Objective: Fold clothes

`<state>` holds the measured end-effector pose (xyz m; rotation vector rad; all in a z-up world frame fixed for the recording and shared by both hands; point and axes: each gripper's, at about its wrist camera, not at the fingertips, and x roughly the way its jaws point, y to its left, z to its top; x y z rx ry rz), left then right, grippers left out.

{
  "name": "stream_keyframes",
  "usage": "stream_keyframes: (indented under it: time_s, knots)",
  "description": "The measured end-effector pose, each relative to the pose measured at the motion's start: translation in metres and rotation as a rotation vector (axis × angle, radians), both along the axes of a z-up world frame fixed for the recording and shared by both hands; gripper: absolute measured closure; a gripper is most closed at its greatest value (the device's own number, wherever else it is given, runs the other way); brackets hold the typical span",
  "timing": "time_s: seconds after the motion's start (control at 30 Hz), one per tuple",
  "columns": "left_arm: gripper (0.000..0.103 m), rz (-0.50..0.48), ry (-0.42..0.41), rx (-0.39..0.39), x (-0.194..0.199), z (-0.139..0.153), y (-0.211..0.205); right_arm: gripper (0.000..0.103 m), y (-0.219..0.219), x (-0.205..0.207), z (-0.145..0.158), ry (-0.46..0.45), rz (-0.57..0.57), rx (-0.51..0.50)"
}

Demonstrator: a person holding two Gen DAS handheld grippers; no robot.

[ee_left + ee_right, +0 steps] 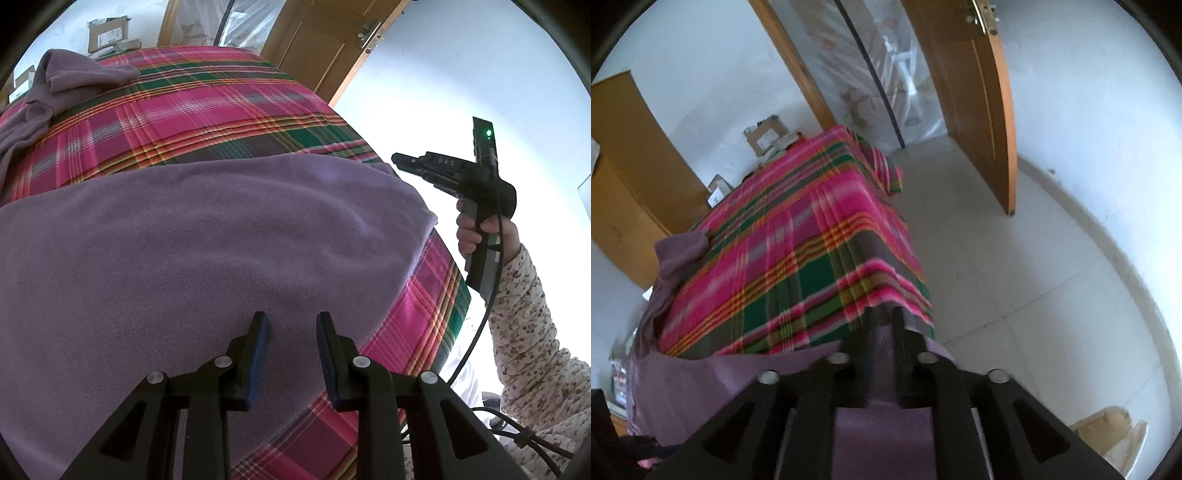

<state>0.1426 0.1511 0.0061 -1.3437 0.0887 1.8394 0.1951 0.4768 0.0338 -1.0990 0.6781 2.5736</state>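
Plaid cloth (207, 110) covers the table beside a wooden door (979, 92), white walls (1089, 110).

A soft purple fleece garment (207, 236) spreads flat and smooth over the near end of the plaid-covered bench (207, 107), its folded edge running straight across. Its far-left part (70, 79) lies bunched and rumpled, trailing off the side.
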Motion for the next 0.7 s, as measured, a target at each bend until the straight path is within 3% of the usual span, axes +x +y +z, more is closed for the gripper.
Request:
stream_keyframes:
  time_s: [0.2,0.3,0.33,0.7]
  knots:
    - [0.076,-0.001,-0.001,0.002,0.0,0.002,0.001,0.075,-0.005,0.001,-0.008,-0.03,0.014,-0.009]
    - [0.076,0.0,-0.003,0.005,0.0,0.002,0.0,0.097,-0.013,0.001,-0.007,-0.059,0.018,0.091]
    - [0.076,0.001,-0.003,0.005,0.0,0.002,0.0,0.1,-0.015,0.001,-0.006,-0.066,0.021,0.117]
    - [0.076,0.0,-0.004,0.007,0.0,0.003,-0.001,0.102,-0.011,-0.003,0.003,-0.026,-0.028,0.158]
